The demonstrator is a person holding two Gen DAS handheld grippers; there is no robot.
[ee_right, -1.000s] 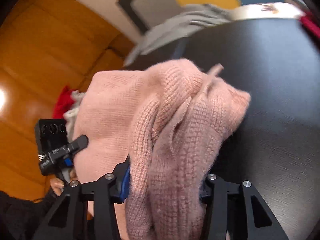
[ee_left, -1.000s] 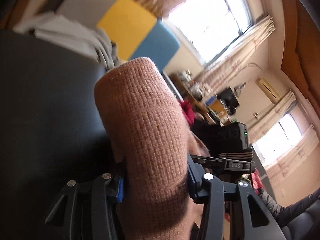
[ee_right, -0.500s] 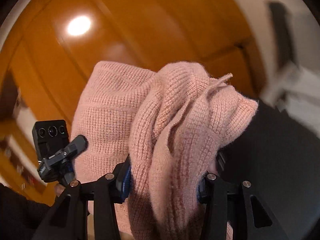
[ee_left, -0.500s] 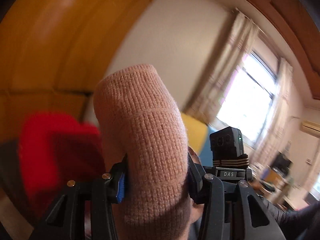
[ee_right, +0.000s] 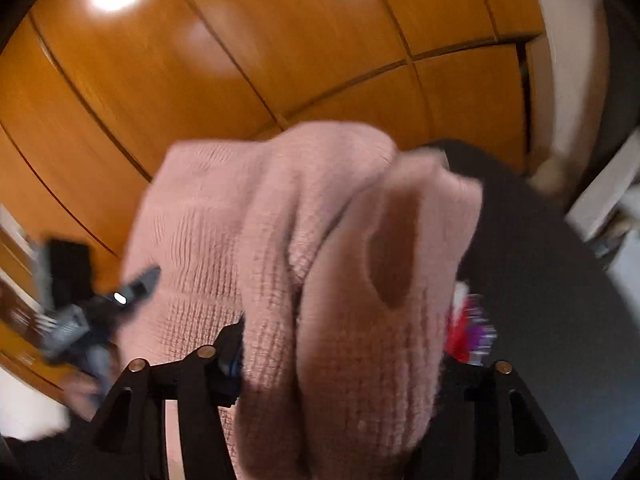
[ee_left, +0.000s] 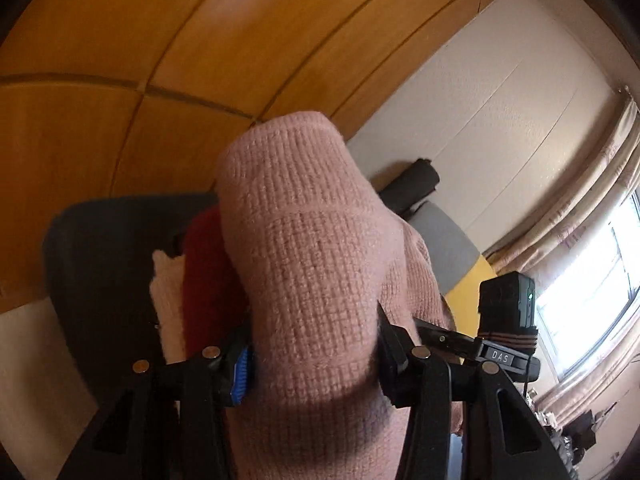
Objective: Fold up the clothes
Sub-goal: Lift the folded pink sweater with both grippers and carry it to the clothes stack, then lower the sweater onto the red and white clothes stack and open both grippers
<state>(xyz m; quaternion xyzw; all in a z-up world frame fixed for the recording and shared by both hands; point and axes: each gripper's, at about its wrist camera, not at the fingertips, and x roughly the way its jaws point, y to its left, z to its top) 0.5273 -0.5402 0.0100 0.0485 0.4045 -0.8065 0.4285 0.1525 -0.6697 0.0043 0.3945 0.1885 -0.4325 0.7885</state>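
A folded pink knit sweater (ee_left: 304, 264) fills the middle of the left wrist view, clamped between the jaws of my left gripper (ee_left: 314, 354), which is shut on it. In the right wrist view the same pink sweater (ee_right: 320, 264) bulges up in thick folds, with my right gripper (ee_right: 340, 364) shut on it. Both ends are held up in the air. The other gripper (ee_left: 506, 344) shows at the right of the left wrist view, and blurred at the left (ee_right: 80, 320) of the right wrist view. Behind the sweater lie a red garment (ee_left: 208, 280) and a white knit piece (ee_left: 168, 292).
Orange wooden panels (ee_left: 160, 60) fill the background of both views. A dark surface (ee_left: 104, 272) holds the red and white garments. A dark table edge (ee_right: 540, 280) curves at the right, with a red and purple item (ee_right: 472, 332) on it. A curtained window (ee_left: 592, 280) is at the right.
Both grippers have swung with the sweater away from the dark table and grey clothes pile toward the wooden panels. The red and white garments have come into the left wrist view.
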